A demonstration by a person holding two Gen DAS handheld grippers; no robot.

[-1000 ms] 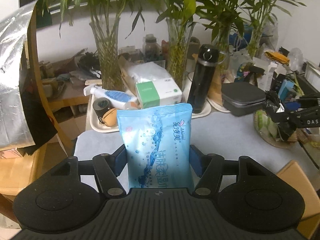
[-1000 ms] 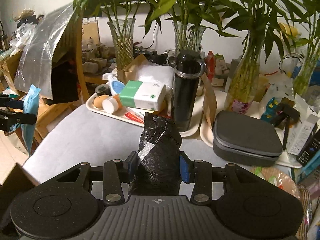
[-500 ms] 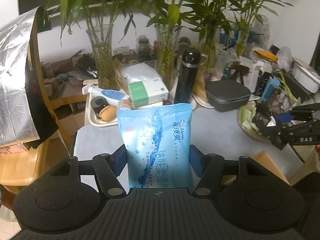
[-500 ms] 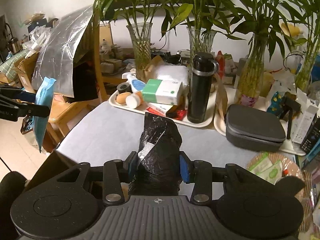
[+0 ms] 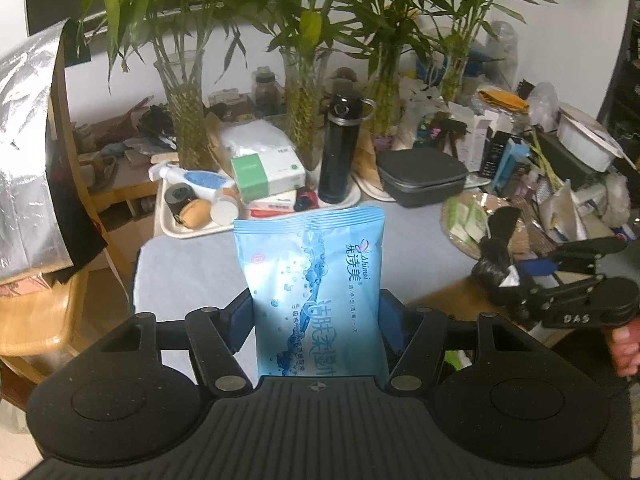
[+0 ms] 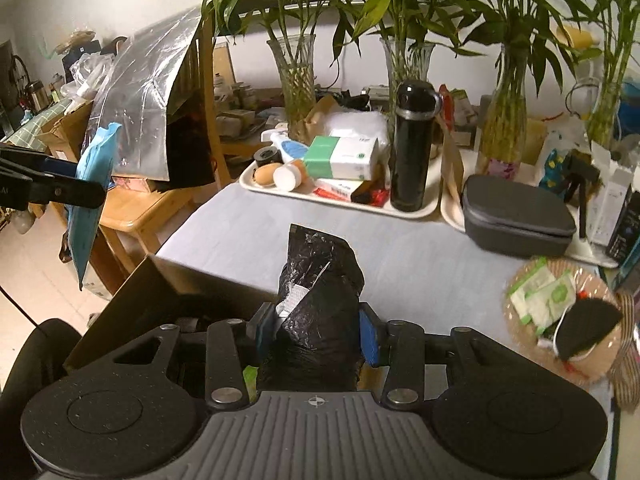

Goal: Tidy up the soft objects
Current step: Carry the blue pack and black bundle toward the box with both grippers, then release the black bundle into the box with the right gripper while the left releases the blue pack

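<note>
Both claws — farther back, packs gripped.

The left gripper [image 5: 316, 316] is closed on an upright blue wet-wipes pack [image 5: 314, 288], its blue-padded fingers [image 5: 240, 320] pressing both side edges. The right gripper [image 6: 316, 328] is clamped on a crumpled black plastic bag [image 6: 318, 304], fingers [image 6: 368, 334] squeezing its sides. Both are held raised, well apart, level with each other.

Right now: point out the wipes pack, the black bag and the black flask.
wipes pack [image 5: 320, 296], left wrist view, middle of its printed front
black bag [image 6: 320, 292], right wrist view, crumpled middle
black flask [image 6: 412, 152], right wrist view, body
</note>
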